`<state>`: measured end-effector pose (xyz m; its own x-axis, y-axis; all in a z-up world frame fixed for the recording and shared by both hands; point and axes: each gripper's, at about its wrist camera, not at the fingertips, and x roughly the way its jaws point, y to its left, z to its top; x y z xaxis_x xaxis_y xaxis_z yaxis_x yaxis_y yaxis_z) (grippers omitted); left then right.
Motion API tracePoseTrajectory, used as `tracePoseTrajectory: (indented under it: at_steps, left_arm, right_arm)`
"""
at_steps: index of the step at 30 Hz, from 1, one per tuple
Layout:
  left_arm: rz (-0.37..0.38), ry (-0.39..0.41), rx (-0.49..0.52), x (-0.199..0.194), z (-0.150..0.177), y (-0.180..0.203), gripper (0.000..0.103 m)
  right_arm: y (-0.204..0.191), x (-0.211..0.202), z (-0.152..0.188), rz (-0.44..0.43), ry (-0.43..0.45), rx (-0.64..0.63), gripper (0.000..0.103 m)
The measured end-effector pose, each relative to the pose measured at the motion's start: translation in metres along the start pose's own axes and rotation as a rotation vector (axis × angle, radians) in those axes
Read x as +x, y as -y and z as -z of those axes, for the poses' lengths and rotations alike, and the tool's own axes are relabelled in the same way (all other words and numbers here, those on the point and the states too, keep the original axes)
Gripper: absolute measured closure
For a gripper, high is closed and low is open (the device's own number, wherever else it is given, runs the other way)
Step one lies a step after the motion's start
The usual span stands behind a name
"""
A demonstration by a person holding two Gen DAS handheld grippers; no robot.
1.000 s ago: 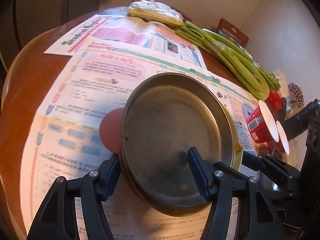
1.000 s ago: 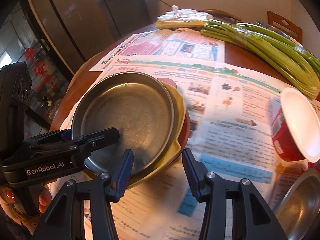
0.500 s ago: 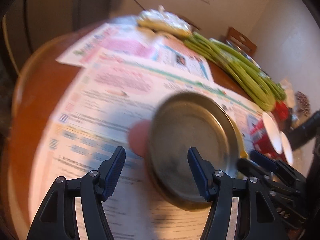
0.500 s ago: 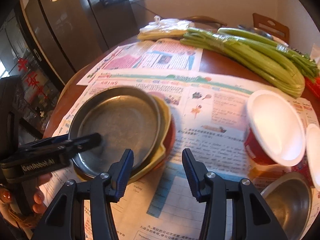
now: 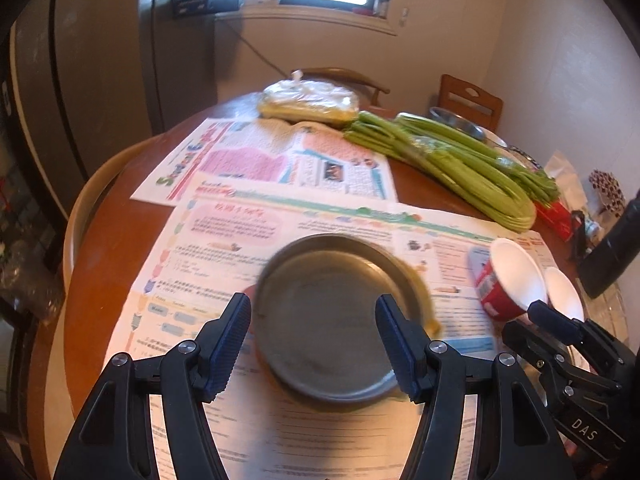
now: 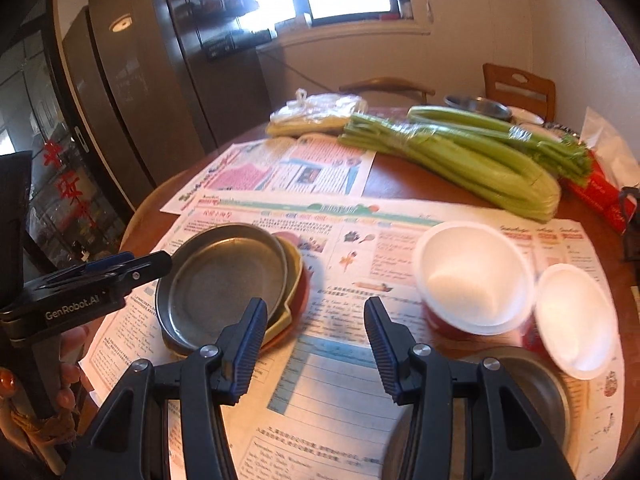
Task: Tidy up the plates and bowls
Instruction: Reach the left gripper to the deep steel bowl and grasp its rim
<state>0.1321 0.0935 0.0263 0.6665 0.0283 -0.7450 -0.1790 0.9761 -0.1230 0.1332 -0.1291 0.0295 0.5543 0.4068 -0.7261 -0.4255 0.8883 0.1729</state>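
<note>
Reading "GenRobot.AI", the left tool (image 6: 112, 268) hovers beside the metal plate (image 6: 224, 280).

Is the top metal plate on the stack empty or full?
Empty: the metal plate shows only its bare grey bottom in both views.

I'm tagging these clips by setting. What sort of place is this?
Most likely a home dining area: a round wooden table spread with newspapers, wooden chairs against the wall, a tall fridge, and celery lying out.
</note>
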Motion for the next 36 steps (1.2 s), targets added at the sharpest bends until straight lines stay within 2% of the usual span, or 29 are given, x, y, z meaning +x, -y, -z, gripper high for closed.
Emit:
tracePoseTrajectory:
  at_steps: [14, 19, 29, 36]
  left_arm:
    - [0.064, 0.029, 0.108, -0.021, 0.012, 0.078, 0.036]
    - [0.111, 0.031, 0.135, -0.026, 0.019, 0.099, 0.036]
    - [0.181, -0.005, 0.196, -0.017, 0.039, 0.145, 0.037]
    - [0.201, -0.063, 0.231, 0.002, 0.054, 0.169, 0.037]
  right_arm:
    - [0.050, -0.055, 0.016, 0.049, 0.093, 0.036, 0.052]
    - [0.070, -0.071, 0.025, 0.060, 0.108, 0.060, 0.052]
    - [0.115, -0.082, 0.051, 0.112, 0.067, 0.144, 0.052]
    - [0.138, -0.078, 0.070, 0.138, 0.015, 0.177, 0.052]
